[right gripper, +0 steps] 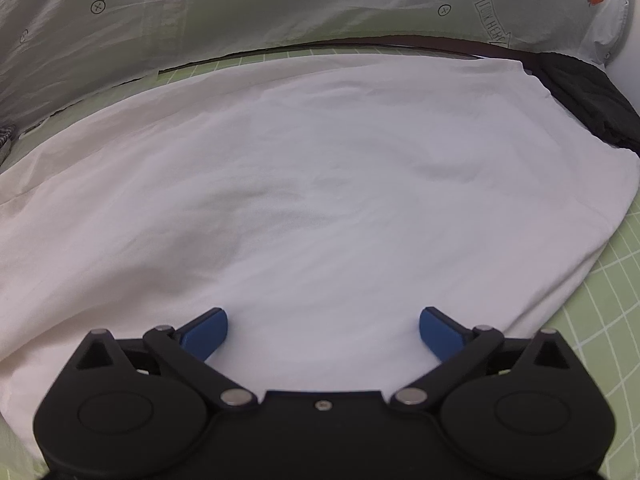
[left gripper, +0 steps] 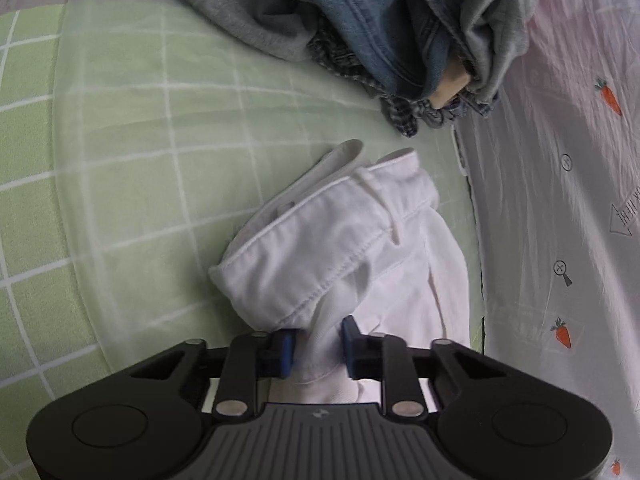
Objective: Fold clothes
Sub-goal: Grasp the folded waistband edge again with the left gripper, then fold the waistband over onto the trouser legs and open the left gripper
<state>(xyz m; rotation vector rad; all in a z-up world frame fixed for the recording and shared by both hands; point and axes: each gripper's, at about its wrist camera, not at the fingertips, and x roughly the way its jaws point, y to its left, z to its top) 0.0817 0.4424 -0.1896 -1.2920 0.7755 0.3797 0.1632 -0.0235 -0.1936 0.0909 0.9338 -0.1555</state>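
Much of the white garment [left gripper: 340, 248] is cut off: in the left wrist view only its bunched waistband or collar end shows, and the fabric runs down between the blue pads and vanishes behind the left claw [left gripper: 319, 346], so where exactly the cloth is pinched is hard to make out. In the right wrist view the white garment [right gripper: 312, 184] fills nearly the whole frame, its near edge hidden beneath the right claw [right gripper: 323, 334]. The garment lies on a green checked sheet [left gripper: 120, 140], spread flat with its long axis running left to right across the right view; the gathered, stitched end in the left view points away from the left claw toward a pile of clothes [left gripper: 400, 28]. The left claw is narrowed onto a fold of the white garment. The right claw stands wide above the flat cloth, nothing between its pads. The pile of grey, denim and plaid pieces sits at the sheet's far side, apart from the garment. A pale carrot-printed fabric [left gripper: 560, 200] rises along the sheet's edge, and a dark garment [right gripper: 588, 96] lies just beside the white garment's far right corner.
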